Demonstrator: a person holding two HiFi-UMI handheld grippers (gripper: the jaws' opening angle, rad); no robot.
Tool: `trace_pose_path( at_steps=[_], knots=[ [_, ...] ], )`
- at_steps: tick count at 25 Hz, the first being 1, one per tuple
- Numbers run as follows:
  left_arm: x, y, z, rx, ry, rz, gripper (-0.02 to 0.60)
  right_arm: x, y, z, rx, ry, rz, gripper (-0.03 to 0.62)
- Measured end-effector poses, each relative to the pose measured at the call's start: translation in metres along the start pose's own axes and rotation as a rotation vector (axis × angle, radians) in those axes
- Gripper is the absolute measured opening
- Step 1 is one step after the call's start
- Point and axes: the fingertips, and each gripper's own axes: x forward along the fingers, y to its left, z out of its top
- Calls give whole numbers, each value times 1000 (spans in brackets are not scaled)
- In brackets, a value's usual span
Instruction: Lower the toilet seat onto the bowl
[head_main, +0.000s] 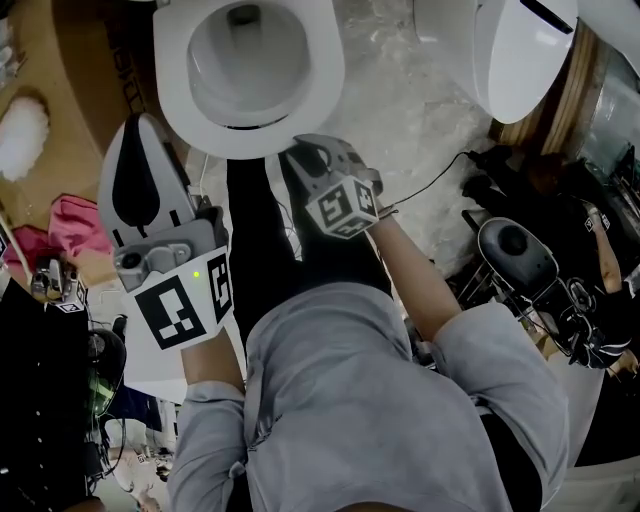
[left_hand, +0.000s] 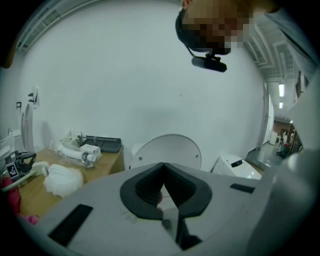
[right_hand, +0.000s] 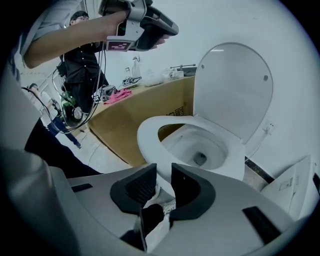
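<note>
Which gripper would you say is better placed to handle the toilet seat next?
Right, I'd judge. The right gripper sits low, just short of the front edge of the toilet seat, pointing at it with its jaws apart. The left gripper is held up, jaws together, facing the wall.

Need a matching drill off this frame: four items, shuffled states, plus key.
Items:
1. toilet seat
2. toilet lid
3. left gripper
4. right gripper

States:
a. jaws apart
b. standing upright
c. jaws together
d. lying flat over the bowl

Pairs: 1-d, 2-b, 3-c, 4-a
</note>
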Motion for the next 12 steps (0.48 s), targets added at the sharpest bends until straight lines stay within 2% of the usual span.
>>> trace_pose_path(
  at_steps=[6, 7, 8, 12],
  knots=[
    [1, 2, -9, 2, 12, 6, 0, 8, -3, -10, 31, 7, -19, 76],
    [1, 3, -11, 2, 14, 8, 0, 8, -9, -11, 47, 3, -44, 22],
    [0, 3, -14, 2, 16, 9, 0, 9, -15, -12, 64, -1, -67, 2],
    [0, 5, -23, 3, 32, 16, 0, 14, -33, -15, 80, 4, -88, 2]
  ],
)
